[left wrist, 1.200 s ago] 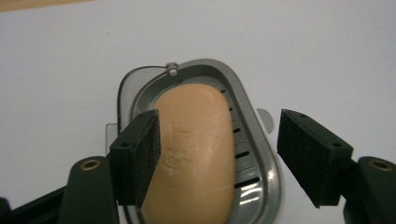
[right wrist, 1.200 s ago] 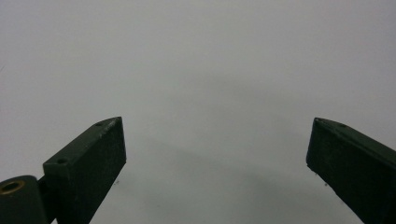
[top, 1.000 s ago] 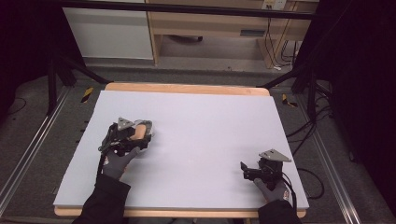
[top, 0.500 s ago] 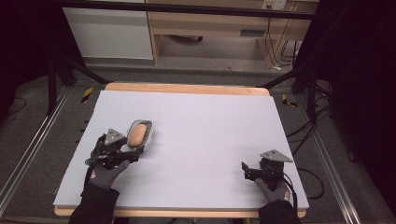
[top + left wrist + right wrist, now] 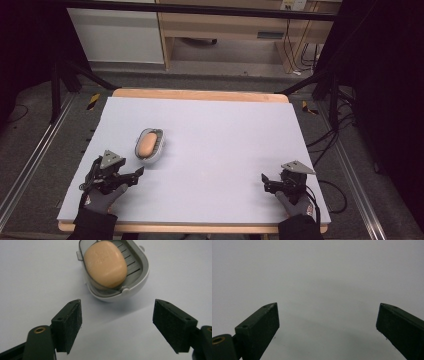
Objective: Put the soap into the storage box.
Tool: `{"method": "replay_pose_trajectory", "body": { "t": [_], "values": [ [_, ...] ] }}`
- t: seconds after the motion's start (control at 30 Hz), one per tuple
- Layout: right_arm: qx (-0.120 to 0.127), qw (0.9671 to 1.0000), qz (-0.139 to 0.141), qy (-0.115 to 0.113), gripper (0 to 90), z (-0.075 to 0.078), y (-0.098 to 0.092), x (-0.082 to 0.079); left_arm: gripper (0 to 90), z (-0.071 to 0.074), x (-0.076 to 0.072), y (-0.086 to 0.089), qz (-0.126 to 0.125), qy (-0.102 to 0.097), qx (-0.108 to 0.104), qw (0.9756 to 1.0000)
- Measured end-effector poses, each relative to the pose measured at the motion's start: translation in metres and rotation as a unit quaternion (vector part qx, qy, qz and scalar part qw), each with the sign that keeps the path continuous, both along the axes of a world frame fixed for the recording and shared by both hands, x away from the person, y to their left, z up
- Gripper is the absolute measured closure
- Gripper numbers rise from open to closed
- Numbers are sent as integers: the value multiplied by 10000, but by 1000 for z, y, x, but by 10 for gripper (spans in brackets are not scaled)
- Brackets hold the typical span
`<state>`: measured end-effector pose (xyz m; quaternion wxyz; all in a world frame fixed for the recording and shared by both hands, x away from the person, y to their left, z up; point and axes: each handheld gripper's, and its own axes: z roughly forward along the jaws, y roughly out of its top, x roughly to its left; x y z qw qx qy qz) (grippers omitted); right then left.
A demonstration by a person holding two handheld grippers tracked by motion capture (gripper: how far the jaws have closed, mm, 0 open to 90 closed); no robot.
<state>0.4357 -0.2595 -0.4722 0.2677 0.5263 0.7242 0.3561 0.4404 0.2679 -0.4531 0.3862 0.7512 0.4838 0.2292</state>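
Note:
An orange bar of soap [image 5: 146, 143] [image 5: 105, 263] lies in a grey and white soap dish [image 5: 156, 150] [image 5: 140, 277] on the left half of the table. My left gripper [image 5: 137, 175] [image 5: 117, 325] sits near the front left, a short way back from the dish, open with nothing between its jaws. At the front right my right gripper [image 5: 264, 181] [image 5: 328, 327] rests low over bare table, open and holding nothing.
The table [image 5: 225, 135] has a pale lilac top with a wooden edge. Black frame legs [image 5: 60, 80] stand at its far corners, cables [image 5: 325, 140] trail on the floor to the right, and wooden furniture [image 5: 225, 30] stands behind.
My left gripper has let go of the soap dish and drawn back toward the front left edge. The dish with the soap stays on the table. The right gripper has barely moved.

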Motion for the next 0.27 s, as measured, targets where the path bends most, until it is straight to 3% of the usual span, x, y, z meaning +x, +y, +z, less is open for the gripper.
{"method": "replay_pose_trajectory", "body": {
  "t": [0.03, 0.27],
  "values": [
    [-28, 10000, -11, 12, 50, 0, 0, 0, 229, -4, -2, 3, 36, 29, 92, 9999],
    [-66, 10000, -12, 63, 50, -2, 0, 0, 234, -11, -7, 10, 132, 28, 127, 9998]
  ]
}}
